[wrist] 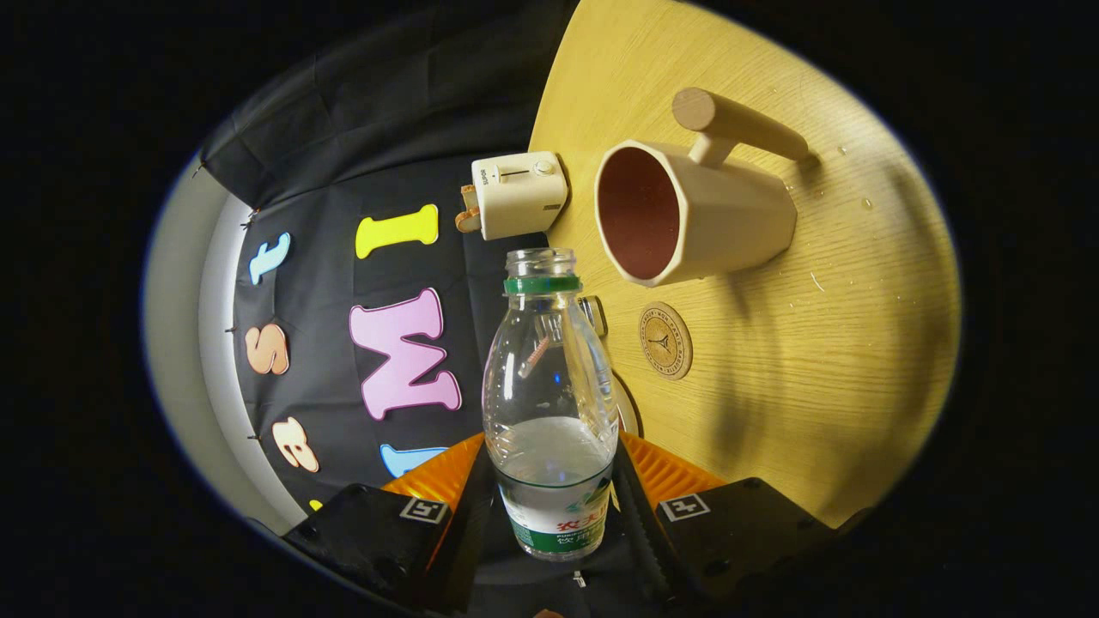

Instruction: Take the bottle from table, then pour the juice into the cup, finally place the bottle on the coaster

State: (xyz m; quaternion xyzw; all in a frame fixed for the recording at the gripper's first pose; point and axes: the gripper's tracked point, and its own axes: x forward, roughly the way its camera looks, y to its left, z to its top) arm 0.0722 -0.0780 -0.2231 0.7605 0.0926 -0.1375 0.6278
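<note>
The tongs (554,481) are closed on the bottle (549,403), one finger pressing on each side of its lower body near the label. The bottle is clear plastic with a green neck ring and no cap on its mouth. Clear liquid fills roughly its lower part, and the liquid surface lies skewed to the bottle's axis. The view is rolled, so that the table (824,360) stands as a slanted wooden plane to one side of the bottle.

Positions relative to the bottle:

1. Cup (695,215): a cream cup with a dark reddish inside and a thick rod-shaped handle. It lies beyond the bottle's mouth and off to the table side, standing on the table with its opening turned toward the camera. The bottle's mouth is near the cup's rim but apart from it.
2. Coaster (665,340): a round wooden disc with a printed emblem, flat on the table, just beside the bottle's shoulder and between the bottle and the cup's base. Nothing rests on it.
3. Toaster (519,193): a small white unit with a slider and a knob, beyond the bottle's mouth, at the table's edge.

Small droplets show on the table surface past the cup.
</note>
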